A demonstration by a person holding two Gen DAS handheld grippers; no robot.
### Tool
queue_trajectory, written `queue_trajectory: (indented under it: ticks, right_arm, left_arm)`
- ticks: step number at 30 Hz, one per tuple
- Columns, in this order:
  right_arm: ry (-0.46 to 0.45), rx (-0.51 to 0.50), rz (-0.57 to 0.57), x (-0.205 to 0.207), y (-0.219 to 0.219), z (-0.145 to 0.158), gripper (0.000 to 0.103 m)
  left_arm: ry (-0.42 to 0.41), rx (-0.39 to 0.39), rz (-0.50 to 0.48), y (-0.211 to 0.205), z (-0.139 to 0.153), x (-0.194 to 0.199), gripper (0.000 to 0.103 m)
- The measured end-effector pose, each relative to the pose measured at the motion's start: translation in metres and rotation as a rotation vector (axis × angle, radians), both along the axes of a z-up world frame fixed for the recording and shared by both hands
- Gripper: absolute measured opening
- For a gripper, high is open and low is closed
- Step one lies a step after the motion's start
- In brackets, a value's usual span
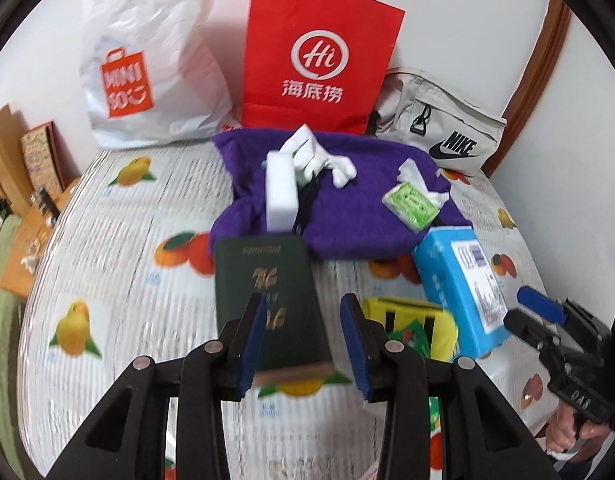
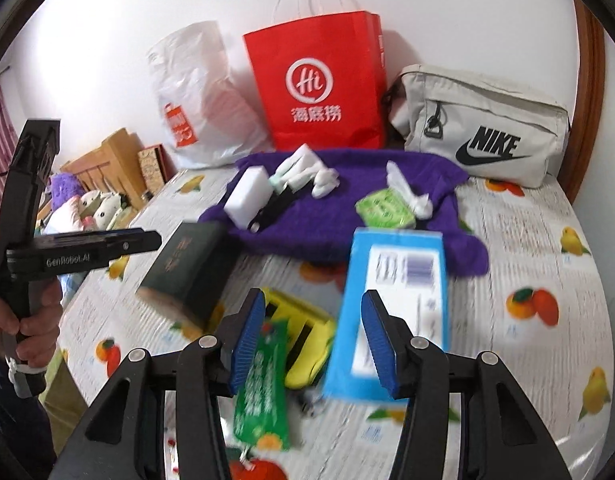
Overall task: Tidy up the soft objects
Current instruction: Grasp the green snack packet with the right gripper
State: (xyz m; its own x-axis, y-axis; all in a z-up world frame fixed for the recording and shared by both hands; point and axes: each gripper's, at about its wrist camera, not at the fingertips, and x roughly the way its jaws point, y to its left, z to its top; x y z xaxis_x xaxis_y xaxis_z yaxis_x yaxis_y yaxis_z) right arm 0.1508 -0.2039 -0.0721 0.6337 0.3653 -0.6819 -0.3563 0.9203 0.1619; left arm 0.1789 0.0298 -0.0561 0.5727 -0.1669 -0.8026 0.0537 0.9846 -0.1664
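A purple towel [image 1: 339, 216] [image 2: 347, 216] lies at the back of the table. On it sit a white sponge block [image 1: 281, 190] [image 2: 246, 196], crumpled white tissue [image 1: 327, 156] [image 2: 307, 170] and a green tissue pack [image 1: 413, 204] [image 2: 383, 206]. A dark green book [image 1: 267, 300] [image 2: 187, 272] lies in front of the towel. My left gripper [image 1: 303, 344] is open around the book's near end. My right gripper [image 2: 313, 340] is open over a blue box [image 2: 391, 312] [image 1: 463, 284], a yellow pouch [image 2: 303, 340] [image 1: 411, 320] and a green packet [image 2: 263, 384].
A white MINISO plastic bag [image 1: 147, 64] [image 2: 199, 104], a red paper bag [image 1: 315, 60] [image 2: 319, 80] and a grey Nike pouch [image 1: 439, 136] [image 2: 483, 124] stand against the wall. The fruit-print tablecloth [image 1: 119, 264] [image 2: 539, 272] covers the table. Boxes and soft toys [image 2: 95, 200] lie off the left edge.
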Motion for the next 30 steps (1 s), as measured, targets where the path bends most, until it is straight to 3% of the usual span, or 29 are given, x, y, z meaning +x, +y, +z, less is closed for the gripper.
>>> queue_trajectory:
  ticks: [9,19,25,30]
  right_arm:
    - [-0.003,-0.062,0.048,-0.04,0.027,-0.037,0.051]
    - [0.019,-0.179,0.051,-0.036,0.06,-0.079,0.051]
    - [0.05,-0.198,0.048,-0.029,0.069,-0.097,0.051]
    - [0.045,-0.198,0.047,-0.03,0.068,-0.096,0.035]
  left_arm:
    - [0.028,0.003,0.027,0.012,-0.024,-0.037,0.037]
    - [0.061,-0.001,0.039,0.023,-0.05,-0.056,0.037]
    - [0.079,-0.013,0.037,0.026,-0.06,-0.059,0.037]
    - [0.097,-0.011,0.021,0.022,-0.067,-0.06,0.037]
